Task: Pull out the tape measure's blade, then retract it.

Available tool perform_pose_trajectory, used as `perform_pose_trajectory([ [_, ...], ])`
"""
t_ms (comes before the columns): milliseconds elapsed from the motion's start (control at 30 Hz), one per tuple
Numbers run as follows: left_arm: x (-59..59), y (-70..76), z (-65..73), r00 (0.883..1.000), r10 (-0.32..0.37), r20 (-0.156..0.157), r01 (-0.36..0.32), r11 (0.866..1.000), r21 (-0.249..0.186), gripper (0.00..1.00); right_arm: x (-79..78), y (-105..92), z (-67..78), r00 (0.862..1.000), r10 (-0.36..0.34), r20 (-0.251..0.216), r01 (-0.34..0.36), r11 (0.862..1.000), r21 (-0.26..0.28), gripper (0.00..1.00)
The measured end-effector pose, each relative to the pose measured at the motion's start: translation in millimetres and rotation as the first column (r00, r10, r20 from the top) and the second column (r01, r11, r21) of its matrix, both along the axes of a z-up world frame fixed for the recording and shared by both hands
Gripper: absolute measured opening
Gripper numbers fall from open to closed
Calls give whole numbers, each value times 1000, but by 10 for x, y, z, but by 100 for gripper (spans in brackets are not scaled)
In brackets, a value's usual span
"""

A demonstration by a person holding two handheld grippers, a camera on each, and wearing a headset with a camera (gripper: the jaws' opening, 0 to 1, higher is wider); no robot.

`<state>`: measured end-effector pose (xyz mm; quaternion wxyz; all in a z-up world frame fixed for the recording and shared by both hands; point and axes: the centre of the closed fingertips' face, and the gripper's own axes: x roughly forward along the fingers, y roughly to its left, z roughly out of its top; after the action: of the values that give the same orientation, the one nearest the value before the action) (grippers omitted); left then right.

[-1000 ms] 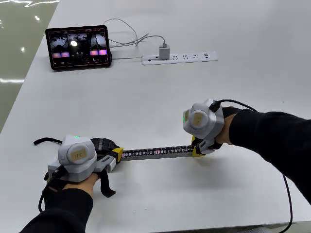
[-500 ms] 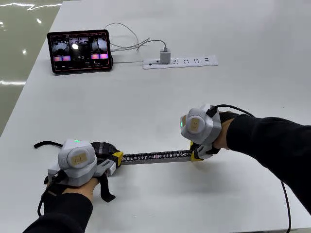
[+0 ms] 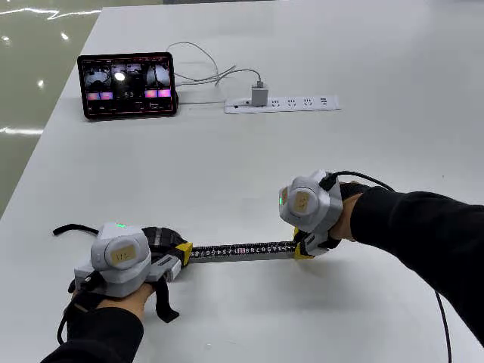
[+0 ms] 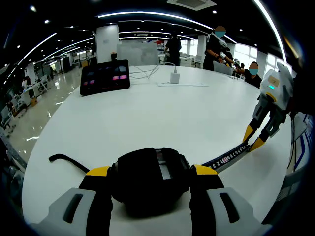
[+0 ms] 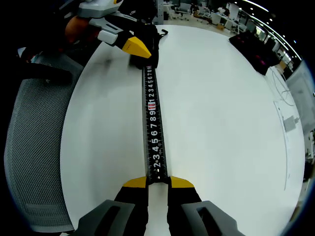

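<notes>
The right gripper [image 5: 157, 183] sits a little nearer to the left gripper [image 4: 151, 172] than it did one second ago. The length of blade [image 5: 152, 128] showing between them in the head view looks slightly shorter. The headset camera has also shifted, so the difference is small and not fully sure. I judge from it that the pull-out is finished and the return has begun, with the right gripper leading the blade back toward the case instead of letting it snap.

In the right gripper view the jaws are almost together, with only a thin gap, and they pinch the free end of the blade at their yellow tips. The blade runs straight away from them, flat on the white table [image 3: 249, 166], with the numbers facing up, to the black tape measure case [image 4: 150, 179].

In the left gripper view the jaws are set wide and clamp the case on both sides, one yellow tip on each side of it. The case rests on the table at the near left edge, and its black strap [image 3: 68, 228] lies loose to the left.

Farther out, well apart from the work, a tablet [image 3: 127, 85] and a power strip [image 3: 291, 102] with a charger stand at the far side of the table.
</notes>
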<state>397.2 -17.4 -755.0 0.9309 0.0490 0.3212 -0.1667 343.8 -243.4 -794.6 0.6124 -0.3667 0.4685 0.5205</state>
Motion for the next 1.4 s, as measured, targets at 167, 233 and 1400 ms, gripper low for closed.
perform_pose_trajectory([
  [167,2,-3,-3,1000,1,1,-1,1000,-1,59,4,20,-4,1000,-2,0,2,1000,0,10],
  [233,3,-2,-4,1000,1,1,-1,1000,-2,59,6,27,-6,1000,-2,0,2,1000,0,10],
  [1400,-10,-1,-5,1000,3,4,-3,1000,-7,59,13,171,4,1000,-6,3,6,1000,5,9],
])
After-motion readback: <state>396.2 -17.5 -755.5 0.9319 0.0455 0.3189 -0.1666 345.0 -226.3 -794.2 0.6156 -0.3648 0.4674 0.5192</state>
